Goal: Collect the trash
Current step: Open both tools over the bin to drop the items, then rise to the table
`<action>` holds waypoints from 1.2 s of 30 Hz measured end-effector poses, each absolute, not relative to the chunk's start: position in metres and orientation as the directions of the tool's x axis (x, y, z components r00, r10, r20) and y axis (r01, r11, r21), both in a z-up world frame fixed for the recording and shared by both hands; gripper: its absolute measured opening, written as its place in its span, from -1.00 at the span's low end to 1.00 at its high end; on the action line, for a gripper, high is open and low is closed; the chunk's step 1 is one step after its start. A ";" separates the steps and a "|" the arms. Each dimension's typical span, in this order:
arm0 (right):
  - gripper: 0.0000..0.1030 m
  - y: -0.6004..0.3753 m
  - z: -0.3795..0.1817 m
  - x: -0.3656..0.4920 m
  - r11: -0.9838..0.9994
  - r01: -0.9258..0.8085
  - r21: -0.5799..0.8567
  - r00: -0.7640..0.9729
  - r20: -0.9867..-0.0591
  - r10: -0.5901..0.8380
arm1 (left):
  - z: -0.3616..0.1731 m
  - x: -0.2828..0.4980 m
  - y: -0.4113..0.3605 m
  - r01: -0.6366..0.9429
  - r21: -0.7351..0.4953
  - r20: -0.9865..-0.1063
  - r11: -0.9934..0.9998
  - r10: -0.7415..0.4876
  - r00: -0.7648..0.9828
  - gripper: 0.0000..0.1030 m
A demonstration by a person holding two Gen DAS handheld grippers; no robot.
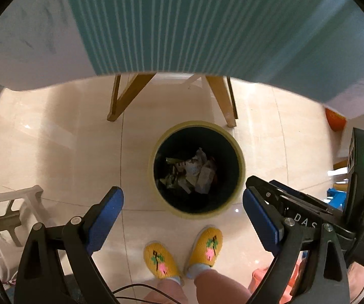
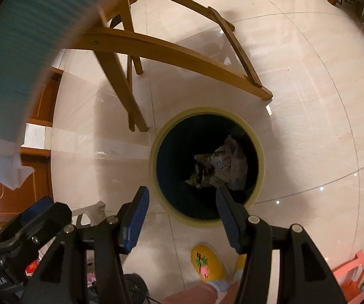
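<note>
Between the blue pads of the left claw (image 1: 183,217) nothing is sitting: its jaws are standing about as wide as they go, empty, and pointing steeply down at the floor. Straight ahead of it, just past the fingertips, the round yellow-rimmed bin (image 1: 240,157) is standing upright on the pale tiled floor (image 1: 55,152), and the crumpled wrappers and paper (image 1: 197,172) are lying heaped at its bottom. The right claw (image 2: 182,217) is hanging beside it, roughly half open and also holding nothing, with its right fingertip reaching over the near rim of the same bin. Nearer than the bin, below both claws, the person's yellow slippers (image 1: 182,253) are facing it. Beyond the bin, wooden chair legs (image 1: 121,98) are standing, and farther out a teal ribbed cloth (image 1: 182,25) is hanging from the surface's edge. The trash is looking light, soft and crushable, probably slippery where it is foil, so any further piece is best pinched across a crumpled fold rather than a flat face.
</note>
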State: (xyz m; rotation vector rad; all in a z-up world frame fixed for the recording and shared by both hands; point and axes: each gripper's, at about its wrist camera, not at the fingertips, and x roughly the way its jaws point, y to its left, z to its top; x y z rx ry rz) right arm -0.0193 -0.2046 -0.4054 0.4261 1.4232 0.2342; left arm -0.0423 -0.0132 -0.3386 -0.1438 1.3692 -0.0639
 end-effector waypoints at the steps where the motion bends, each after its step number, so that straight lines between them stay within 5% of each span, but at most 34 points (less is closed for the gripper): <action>1: 0.07 -0.204 -0.395 -0.022 0.904 0.093 0.417 0.142 -0.904 0.402 | -0.329 -0.045 -0.013 -0.034 -0.143 -0.971 0.989 -0.133 0.198 0.82; 24: 0.08 -0.182 -0.099 -0.077 0.894 0.004 0.447 0.351 -0.838 0.418 | -0.014 -0.069 -0.001 0.184 -0.125 -0.866 0.975 -0.198 0.460 0.82; 36: 0.09 -0.179 -0.013 -0.069 0.910 -0.066 0.410 0.549 -0.747 0.376 | 0.054 -0.059 0.017 0.194 -0.106 -0.781 0.975 -0.202 0.591 0.83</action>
